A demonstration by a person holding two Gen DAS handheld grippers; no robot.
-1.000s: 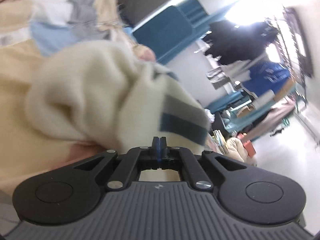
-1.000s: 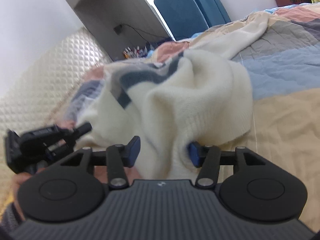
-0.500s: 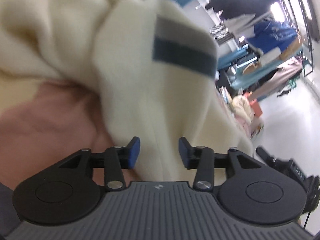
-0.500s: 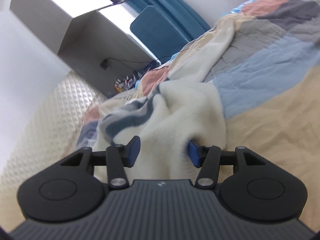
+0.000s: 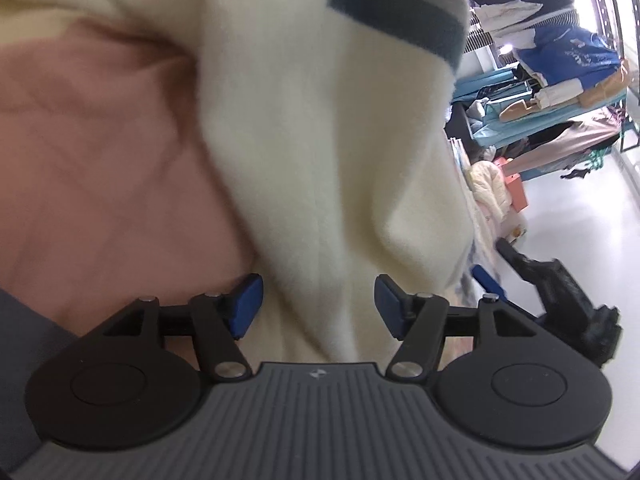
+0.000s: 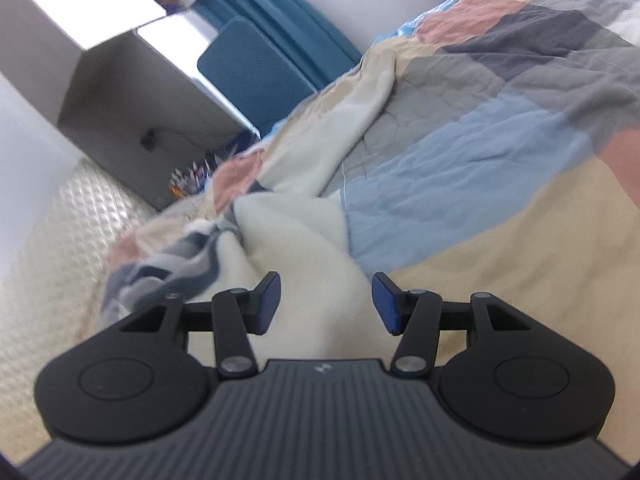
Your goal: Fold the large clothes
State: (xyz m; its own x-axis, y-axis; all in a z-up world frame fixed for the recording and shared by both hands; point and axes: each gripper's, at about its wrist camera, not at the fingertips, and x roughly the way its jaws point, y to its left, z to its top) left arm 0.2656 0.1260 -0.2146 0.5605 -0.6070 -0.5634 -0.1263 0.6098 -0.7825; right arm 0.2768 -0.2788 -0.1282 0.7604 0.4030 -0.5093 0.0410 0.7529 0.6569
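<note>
Patchwork quilt (image 6: 500, 152) covered the bed, with a blue chair (image 6: 256, 68) and grey desk (image 6: 132, 80) beyond it. I saw the cream sweater (image 6: 304, 248) lying bunched on the quilt, its striped part (image 6: 172, 264) crumpled to the left in the right wrist view. My right tool (image 6: 325, 304) had its jaws parted around a fold of the sweater; I could not tell whether the pads pressed it. My left tool (image 5: 318, 306) had just been opening: its jaws stood apart, sweater (image 5: 328, 140) cloth between them, pads clear of it. Cluttered clothes racks (image 5: 560, 60) showed behind.
</note>
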